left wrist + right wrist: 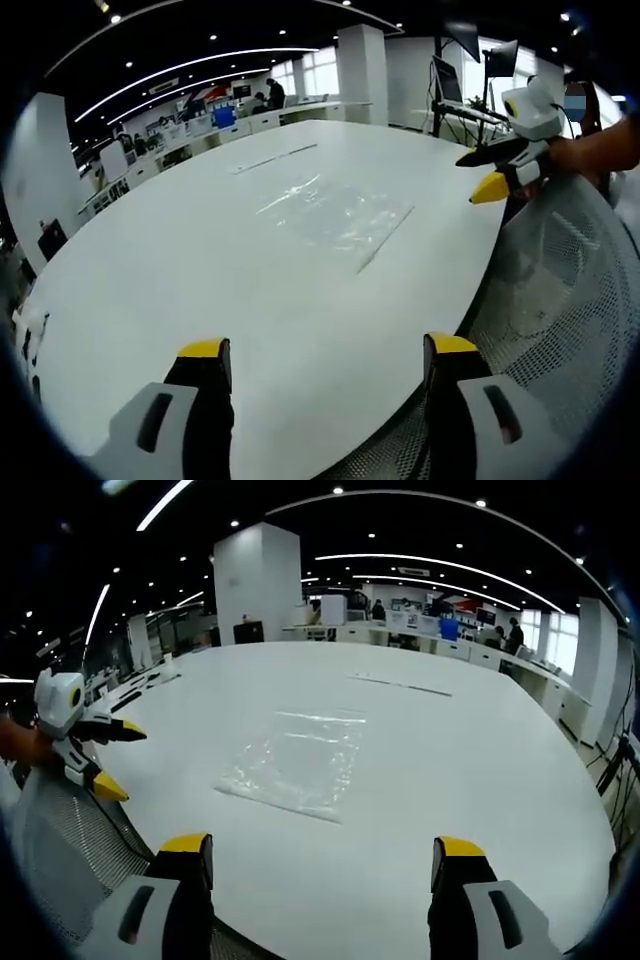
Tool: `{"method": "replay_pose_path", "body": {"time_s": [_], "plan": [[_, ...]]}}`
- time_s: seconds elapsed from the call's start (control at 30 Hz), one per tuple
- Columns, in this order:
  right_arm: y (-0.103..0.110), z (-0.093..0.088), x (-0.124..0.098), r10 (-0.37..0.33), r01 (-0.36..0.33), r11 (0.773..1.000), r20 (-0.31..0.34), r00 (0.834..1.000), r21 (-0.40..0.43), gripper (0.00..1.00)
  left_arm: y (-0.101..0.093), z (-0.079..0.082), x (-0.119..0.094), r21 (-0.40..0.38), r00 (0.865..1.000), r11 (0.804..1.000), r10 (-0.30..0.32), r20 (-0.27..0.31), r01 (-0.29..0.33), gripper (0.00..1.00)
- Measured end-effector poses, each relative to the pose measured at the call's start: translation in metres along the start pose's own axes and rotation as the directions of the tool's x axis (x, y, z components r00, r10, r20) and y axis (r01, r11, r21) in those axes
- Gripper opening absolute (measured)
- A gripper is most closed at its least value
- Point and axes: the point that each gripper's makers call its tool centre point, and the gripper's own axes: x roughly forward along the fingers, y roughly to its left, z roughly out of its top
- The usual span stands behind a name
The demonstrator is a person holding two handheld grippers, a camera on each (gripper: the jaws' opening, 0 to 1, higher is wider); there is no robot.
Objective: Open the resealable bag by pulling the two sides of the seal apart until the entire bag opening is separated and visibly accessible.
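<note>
Just flat clear plastic bag (293, 759)

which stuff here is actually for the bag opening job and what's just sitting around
For the job:
- resealable bag, lying flat on the white table, untouched
- left gripper, jaws apart
- right gripper, jaws apart

Just lying about:
- mesh chair at the table's edge
- two thin strips farther along the table
- monitors and desks in the background

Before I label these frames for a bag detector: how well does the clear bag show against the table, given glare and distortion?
Left gripper view: the bag is faint, marked mostly by glare on its wrinkles; the table edge bows with fisheye. Right gripper view: bag outline is clearer, with soft sheen, on even white.
</note>
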Motion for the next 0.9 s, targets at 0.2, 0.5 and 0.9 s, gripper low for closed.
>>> {"method": "replay_pose_path", "body": {"time_s": [0.2, 0.5, 0.9], "plan": [[0.0004, -0.0001, 0.0000, 0.003, -0.003, 1.000, 0.000, 1.000, 0.001, 0.90, -0.0002, -0.0010, 0.0001, 0.003, 1.000, 1.000, 0.000, -0.006, 0.000, 0.78], [0.0020, -0.0007, 0.0003, 0.011, -0.011, 1.000, -0.004, 1.000, 0.002, 0.89, -0.0002, -0.0018, 0.0005, 0.005, 1.000, 1.000, -0.001, -0.010, 0.001, 0.78], [0.0041, -0.0018, 0.0011, 0.022, -0.022, 1.000, -0.012, 1.000, -0.016, 0.85, -0.0045, -0.0045, 0.0014, 0.011, 0.999, 1.000, -0.024, -0.024, 0.024, 0.74]]}}
